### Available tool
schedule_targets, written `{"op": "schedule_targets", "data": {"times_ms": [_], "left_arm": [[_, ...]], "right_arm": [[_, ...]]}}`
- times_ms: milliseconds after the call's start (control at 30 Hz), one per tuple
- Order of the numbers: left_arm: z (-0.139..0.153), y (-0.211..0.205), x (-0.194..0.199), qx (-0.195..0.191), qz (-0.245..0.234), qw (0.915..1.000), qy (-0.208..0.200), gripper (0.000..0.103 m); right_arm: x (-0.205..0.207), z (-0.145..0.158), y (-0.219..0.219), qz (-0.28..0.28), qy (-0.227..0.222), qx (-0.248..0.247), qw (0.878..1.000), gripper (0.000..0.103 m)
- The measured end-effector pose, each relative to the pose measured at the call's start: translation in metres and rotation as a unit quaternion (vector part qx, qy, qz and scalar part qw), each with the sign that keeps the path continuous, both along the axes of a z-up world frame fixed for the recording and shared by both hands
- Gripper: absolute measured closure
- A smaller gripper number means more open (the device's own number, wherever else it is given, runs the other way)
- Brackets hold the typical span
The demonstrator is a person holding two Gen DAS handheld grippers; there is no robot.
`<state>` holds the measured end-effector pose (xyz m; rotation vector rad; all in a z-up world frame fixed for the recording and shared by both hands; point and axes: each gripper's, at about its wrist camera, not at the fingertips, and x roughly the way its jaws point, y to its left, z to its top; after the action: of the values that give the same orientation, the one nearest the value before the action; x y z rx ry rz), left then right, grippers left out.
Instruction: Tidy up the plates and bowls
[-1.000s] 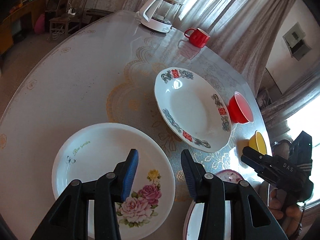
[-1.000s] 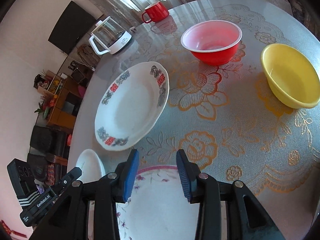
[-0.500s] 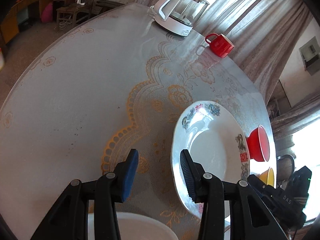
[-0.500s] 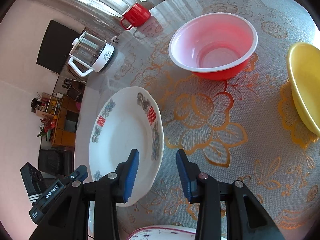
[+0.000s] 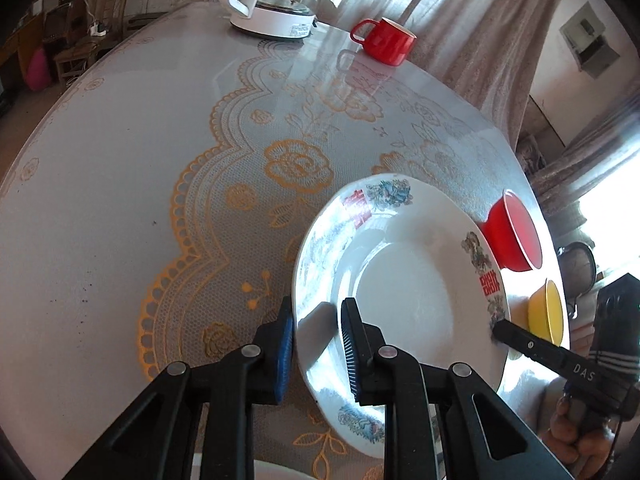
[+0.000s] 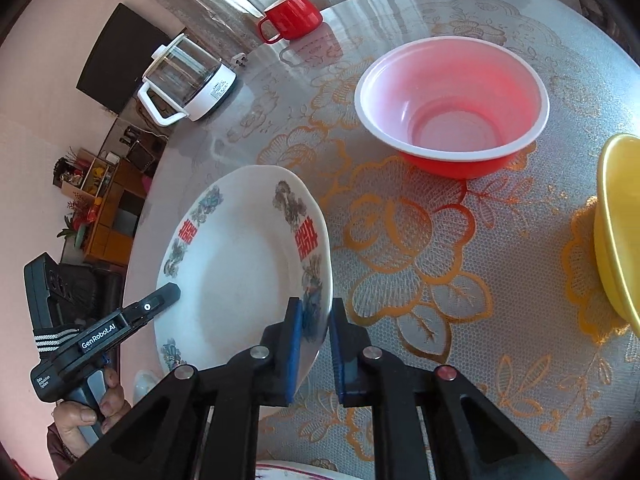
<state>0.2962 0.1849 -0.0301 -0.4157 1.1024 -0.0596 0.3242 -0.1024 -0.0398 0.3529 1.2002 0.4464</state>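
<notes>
A white plate with red characters and blue-green motifs (image 5: pixel 420 292) (image 6: pixel 240 272) lies on the lace tablecloth. My left gripper (image 5: pixel 316 308) straddles its left rim. Its jaws are closing: one pad is outside the edge, the other over the plate's inner slope with a shadow under it. My right gripper (image 6: pixel 315 308) is at the opposite rim, its jaws closing with both blue pads pinching the edge. Each gripper shows in the other's view, the right gripper (image 5: pixel 520 338) and the left gripper (image 6: pixel 160 300). A red bowl (image 6: pixel 452 92) and a yellow bowl (image 6: pixel 620 232) sit beyond.
A red mug (image 5: pixel 386 42) and a white glass kettle (image 5: pixel 272 4) stand at the table's far edge by the curtain. Slivers of two other plates show nearest me, a white plate (image 5: pixel 224 468) and a floral plate (image 6: pixel 292 474). A hand (image 6: pixel 92 412) holds the left gripper.
Both grippers moved forward from the near plates to the red-character plate. Their jaws narrowed around its opposite rims, the right pair much closer together than before.
</notes>
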Motion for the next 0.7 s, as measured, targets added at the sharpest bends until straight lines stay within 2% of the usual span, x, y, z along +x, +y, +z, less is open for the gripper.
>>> {"op": "schedule_targets", "data": {"times_ms": [33,133,233,300,400,533,700], "left_arm": [[0.0,-0.001,0.0,0.005,-0.002,1.0,0.0,0.079],[-0.004,0.005,0.007,0.011,0.021,0.9997,-0.001,0.062],[-0.007,0.01,0.016,-0.002,0.02,0.9997,-0.01,0.06],[-0.006,0.006,0.017,-0.021,0.005,0.9995,-0.021,0.08],[-0.004,-0.003,0.013,0.01,-0.003,0.9995,-0.03,0.078],[-0.003,-0.002,0.004,-0.005,-0.005,0.9997,-0.024,0.08],[0.0,-0.007,-0.004,-0.002,-0.005,0.9998,-0.018,0.08]], "right_arm": [[0.0,0.0,-0.002,0.005,-0.001,0.0,1.0,0.091],[0.003,-0.003,-0.005,0.006,0.002,0.013,1.0,0.086],[0.008,-0.009,-0.004,-0.003,0.008,0.028,1.0,0.085],[0.01,-0.015,-0.001,-0.002,0.009,0.038,0.999,0.084],[0.01,-0.022,0.006,0.009,0.016,0.042,0.999,0.087],[0.006,-0.017,0.009,0.013,0.006,0.018,1.0,0.086],[0.003,-0.004,0.015,0.033,-0.007,-0.018,0.999,0.086]]}}
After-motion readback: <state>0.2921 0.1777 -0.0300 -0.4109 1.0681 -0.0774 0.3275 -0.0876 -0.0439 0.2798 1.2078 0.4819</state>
